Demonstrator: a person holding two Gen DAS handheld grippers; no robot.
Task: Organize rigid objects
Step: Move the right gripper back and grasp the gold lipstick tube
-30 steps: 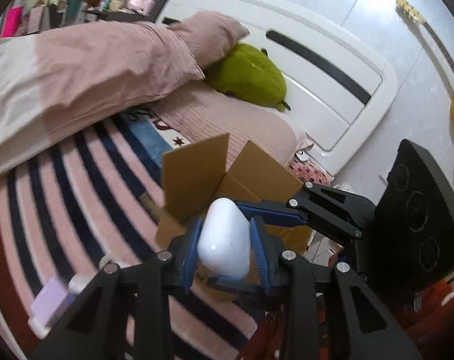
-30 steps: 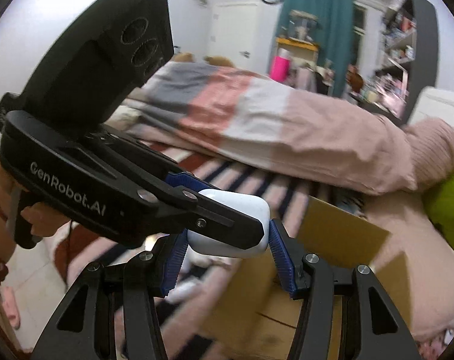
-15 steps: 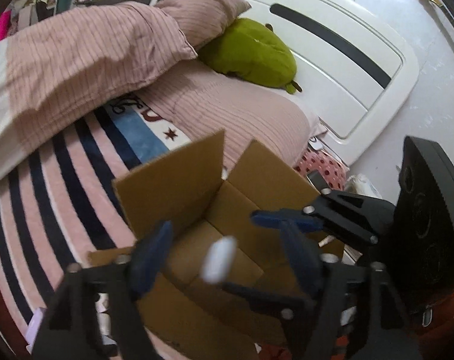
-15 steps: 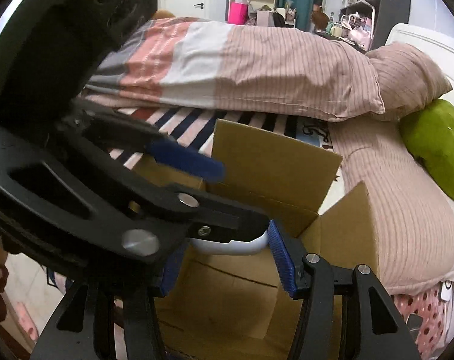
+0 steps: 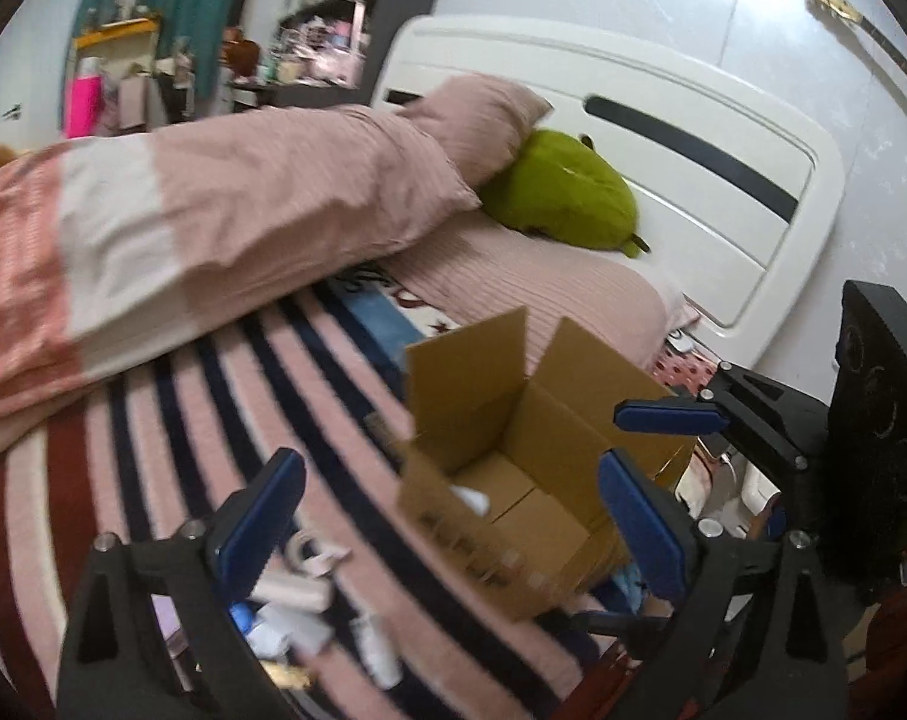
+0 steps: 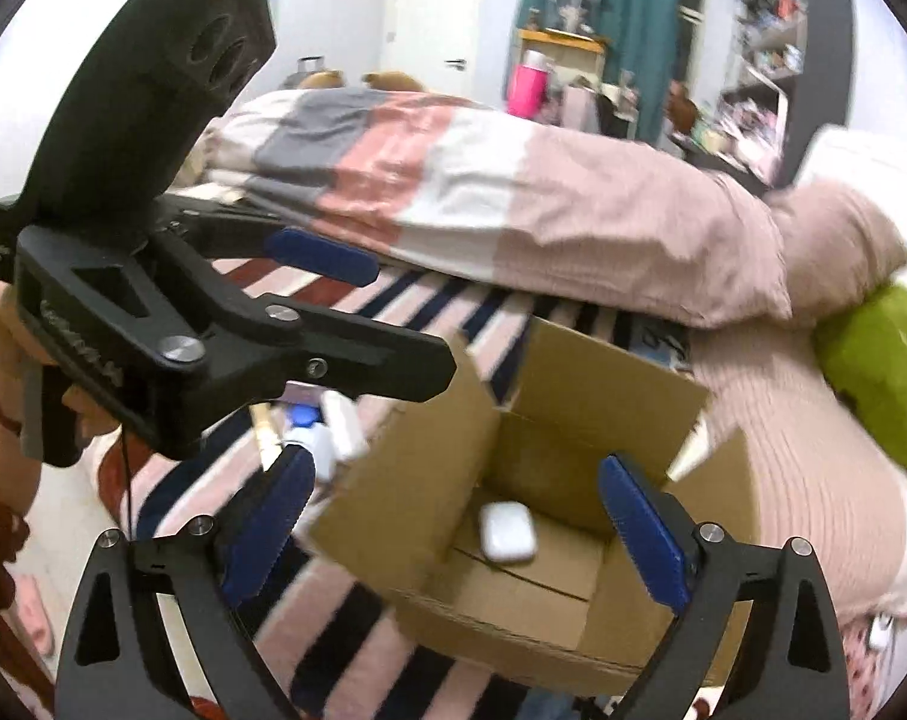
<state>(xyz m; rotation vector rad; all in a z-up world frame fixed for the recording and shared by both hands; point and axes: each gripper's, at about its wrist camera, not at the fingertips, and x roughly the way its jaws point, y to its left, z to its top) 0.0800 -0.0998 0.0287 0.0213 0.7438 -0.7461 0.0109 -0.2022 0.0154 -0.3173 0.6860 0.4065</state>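
An open cardboard box (image 6: 429,480) stands on the striped bed blanket; it also shows in the left wrist view (image 5: 471,420). A white rounded case (image 6: 506,531) lies on the box floor; in the left wrist view only its white edge (image 5: 474,499) shows. My right gripper (image 6: 453,531) is open and empty above the box. My left gripper (image 5: 453,516) is open and empty, above the box's left side. It also shows in the right wrist view (image 6: 387,318) at the upper left. Several small white and blue items (image 5: 297,606) lie on the blanket left of the box.
A folded striped duvet (image 5: 183,228), a pink pillow (image 5: 477,114) and a green plush (image 5: 564,192) lie behind the box. The white headboard (image 5: 663,150) stands at the right. Shelves and a teal curtain (image 6: 597,18) are at the back.
Both grippers opened and let go of the white case, which dropped into the box. Both grippers pulled back and up from the box.
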